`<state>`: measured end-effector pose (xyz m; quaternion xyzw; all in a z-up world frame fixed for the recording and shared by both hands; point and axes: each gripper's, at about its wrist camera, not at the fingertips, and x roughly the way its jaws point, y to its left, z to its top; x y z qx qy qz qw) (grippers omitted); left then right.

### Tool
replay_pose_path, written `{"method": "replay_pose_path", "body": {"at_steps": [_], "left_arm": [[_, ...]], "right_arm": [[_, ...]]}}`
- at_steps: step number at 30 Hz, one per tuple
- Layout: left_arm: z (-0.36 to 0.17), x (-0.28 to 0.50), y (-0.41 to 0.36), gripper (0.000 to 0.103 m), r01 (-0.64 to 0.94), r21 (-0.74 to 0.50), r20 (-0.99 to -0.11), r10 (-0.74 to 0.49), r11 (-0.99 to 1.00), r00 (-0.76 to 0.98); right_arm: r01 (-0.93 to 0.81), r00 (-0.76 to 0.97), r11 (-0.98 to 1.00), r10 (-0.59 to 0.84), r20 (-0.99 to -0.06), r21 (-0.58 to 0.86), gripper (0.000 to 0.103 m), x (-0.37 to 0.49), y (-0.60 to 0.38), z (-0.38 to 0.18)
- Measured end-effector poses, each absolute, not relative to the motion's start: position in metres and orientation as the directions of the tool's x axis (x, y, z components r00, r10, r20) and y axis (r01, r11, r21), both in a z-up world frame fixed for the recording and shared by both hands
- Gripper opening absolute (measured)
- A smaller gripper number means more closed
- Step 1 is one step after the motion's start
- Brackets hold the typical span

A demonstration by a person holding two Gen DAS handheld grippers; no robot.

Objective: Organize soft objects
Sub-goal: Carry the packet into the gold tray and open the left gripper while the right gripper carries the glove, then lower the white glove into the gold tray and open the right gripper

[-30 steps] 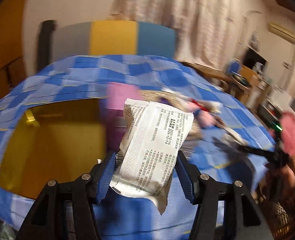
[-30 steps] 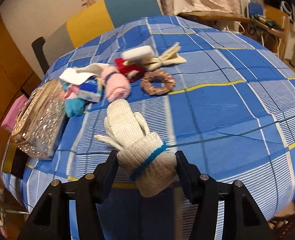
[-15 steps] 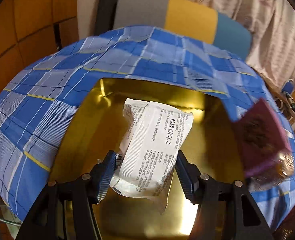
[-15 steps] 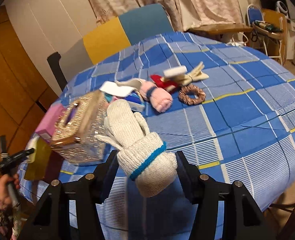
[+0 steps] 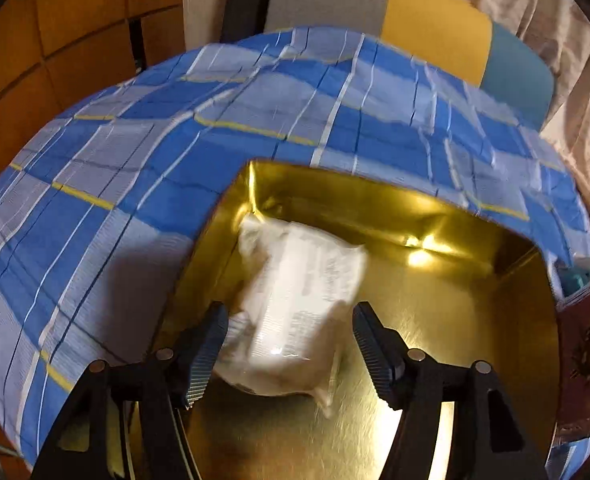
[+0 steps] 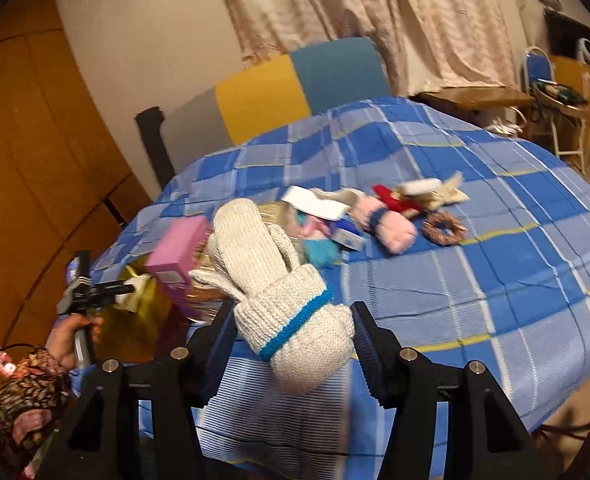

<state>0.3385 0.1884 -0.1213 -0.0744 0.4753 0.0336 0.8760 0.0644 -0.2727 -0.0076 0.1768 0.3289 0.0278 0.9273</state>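
left gripper [image 5: 289,346] hangs over the gold box [image 5: 475,344], which sits on the bench [image 5: 135,184] under a blue plaid cloth. risk here, as i judge it: the white packet [image 5: 295,304] is blurred and lies toward the box's near-left wall, so it could catch that wall and end up propped rather than flat, eating the room the other soft things need. the fingers [image 5: 209,350] stand wide, with a clear gap on the right side; the left pad is at the packet's edge, contact or not i cannot tell; nothing looks pinched. the packet is inside the box, whether settled on the floor of it is unclear from the blur. right gripper [image 6: 293,338] is up over the bench's near edge, fingers closed onto the cuff of the cream knit mitten [image 6: 273,280], most of the mitten standing free above them. second risk: held only at the soft folded cuff, the knit could slip, or the loose part could snag the pink box [image 6: 177,256] close beside it. the other soft things, a pink sock [image 6: 391,226] and a braided ring [image 6: 443,230] among them, lie in a heap mid-bench, well apart from the gold box, not yet sorted.
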Motion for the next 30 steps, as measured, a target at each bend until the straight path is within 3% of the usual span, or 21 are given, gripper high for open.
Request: {"method": "replay_pose_path", "body": {"at_steps": [11,17,30], "left_arm": [[-0.076,0.267,0.200,0.066,-0.119,-0.242,-0.729,-0.099,0.963,0.678],[-0.073,0.211,0.197,0.066,-0.155,-0.227,-0.724,-0.060,0.961,0.687],[-0.086,0.134,0.215,0.065,-0.296,-0.231,-0.740,0.030,0.927,0.672]], "right_arm": [[-0.182,0.732,0.916,0.369,-0.572,0.358,0.058,0.096,-0.178,0.010],[-0.281,0.651,0.878,0.470,-0.596,0.386,0.058,0.135,-0.116,-0.002],[-0.203,0.489,0.861,0.502,-0.713,0.466,0.058,0.247,0.005,-0.057]]}}
